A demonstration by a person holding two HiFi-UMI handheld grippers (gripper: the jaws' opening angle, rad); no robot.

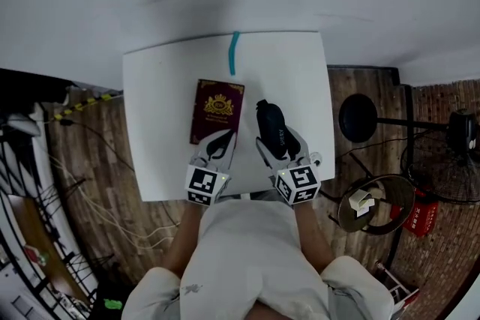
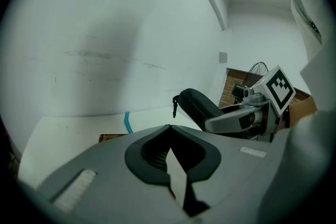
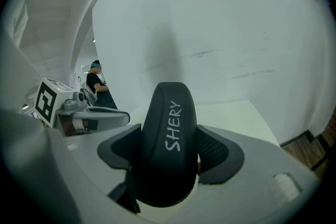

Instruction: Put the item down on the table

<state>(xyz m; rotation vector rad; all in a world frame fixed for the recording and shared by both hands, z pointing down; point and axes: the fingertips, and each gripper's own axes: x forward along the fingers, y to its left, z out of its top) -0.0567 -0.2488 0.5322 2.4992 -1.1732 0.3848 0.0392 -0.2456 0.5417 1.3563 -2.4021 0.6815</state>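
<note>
My right gripper point(image 1: 279, 143) point(image 3: 170, 150) is shut on a black zip case point(image 1: 271, 125) point(image 3: 169, 139) printed "SHERY". The case stands between the pads point(image 3: 219, 150) and points away from me over the right half of the white table point(image 1: 161, 124). The left gripper view shows the same case point(image 2: 198, 105) with its zip pull hanging, held by the right gripper point(image 2: 247, 117). My left gripper point(image 1: 217, 140) point(image 2: 168, 127) is shut, tips touching, with nothing seen between them. It hovers at the near end of a maroon booklet point(image 1: 217, 107) point(image 2: 111, 137) lying flat on the table.
A short blue tape strip point(image 1: 235, 52) point(image 2: 127, 122) marks the table's far edge by the white wall. On the wooden floor to the right are a black stand point(image 1: 358, 116), a round stool point(image 1: 367, 202) and a red extinguisher point(image 1: 420, 217). Cables point(image 1: 90, 183) trail on the left.
</note>
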